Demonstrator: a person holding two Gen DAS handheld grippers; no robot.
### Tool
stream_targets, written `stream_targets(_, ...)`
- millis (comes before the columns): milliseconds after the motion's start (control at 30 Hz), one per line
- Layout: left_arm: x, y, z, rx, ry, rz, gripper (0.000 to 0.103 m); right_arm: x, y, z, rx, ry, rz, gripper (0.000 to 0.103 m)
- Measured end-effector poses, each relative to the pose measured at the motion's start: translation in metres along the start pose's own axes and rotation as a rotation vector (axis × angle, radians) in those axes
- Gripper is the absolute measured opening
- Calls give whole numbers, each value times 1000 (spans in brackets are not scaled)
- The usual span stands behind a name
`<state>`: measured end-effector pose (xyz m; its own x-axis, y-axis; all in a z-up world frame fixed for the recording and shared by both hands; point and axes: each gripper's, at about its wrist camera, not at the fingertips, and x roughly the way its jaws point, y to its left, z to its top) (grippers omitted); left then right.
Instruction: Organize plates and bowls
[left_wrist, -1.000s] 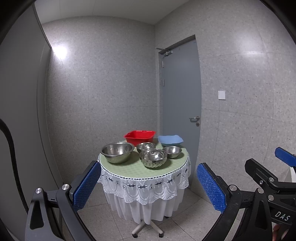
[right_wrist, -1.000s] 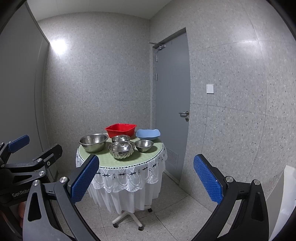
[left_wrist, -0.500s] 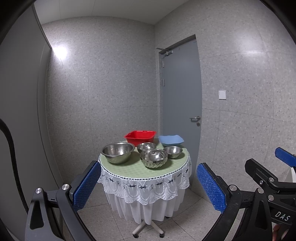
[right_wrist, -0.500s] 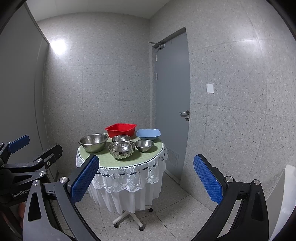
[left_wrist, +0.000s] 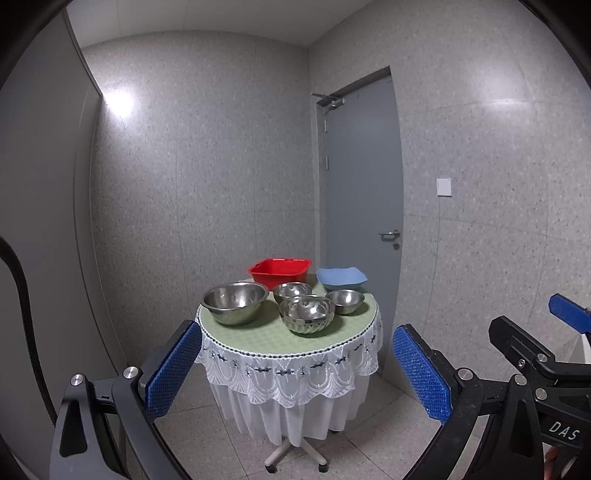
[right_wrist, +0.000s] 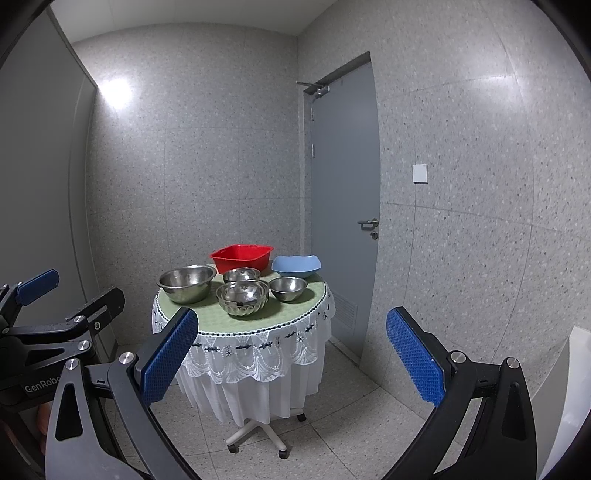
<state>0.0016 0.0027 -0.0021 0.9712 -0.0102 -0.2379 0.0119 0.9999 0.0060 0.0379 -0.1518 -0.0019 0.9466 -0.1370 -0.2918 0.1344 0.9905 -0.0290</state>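
A small round table (left_wrist: 258, 341) (right_wrist: 207, 317) with a green top and white lace skirt carries several steel bowls. A large steel bowl (left_wrist: 235, 302) (right_wrist: 186, 282) sits at its left, a ribbed steel bowl (left_wrist: 307, 315) (right_wrist: 242, 298) at the front, two small steel bowls (left_wrist: 344, 301) (right_wrist: 288, 288) behind and to the right. A red tub (left_wrist: 279, 270) (right_wrist: 242, 257) and a blue dish (left_wrist: 342, 278) (right_wrist: 296, 266) stand at the back. My left gripper (left_wrist: 295, 373) and right gripper (right_wrist: 291, 358) are open, empty, and well short of the table.
A grey door (left_wrist: 364, 206) (right_wrist: 343, 192) is shut behind the table on the right. Speckled walls close the corner. The table stands on a wheeled base (left_wrist: 295, 452) on tiled floor. The other gripper shows at each view's edge (left_wrist: 535, 354) (right_wrist: 55, 325).
The view has crept slightly closer to the table. Both grippers stay open and empty.
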Motion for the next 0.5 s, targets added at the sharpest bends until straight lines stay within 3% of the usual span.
stream_targets(500, 1, 0, 3, 1, 7, 1, 102, 3, -2, -1, 5, 5, 1, 103)
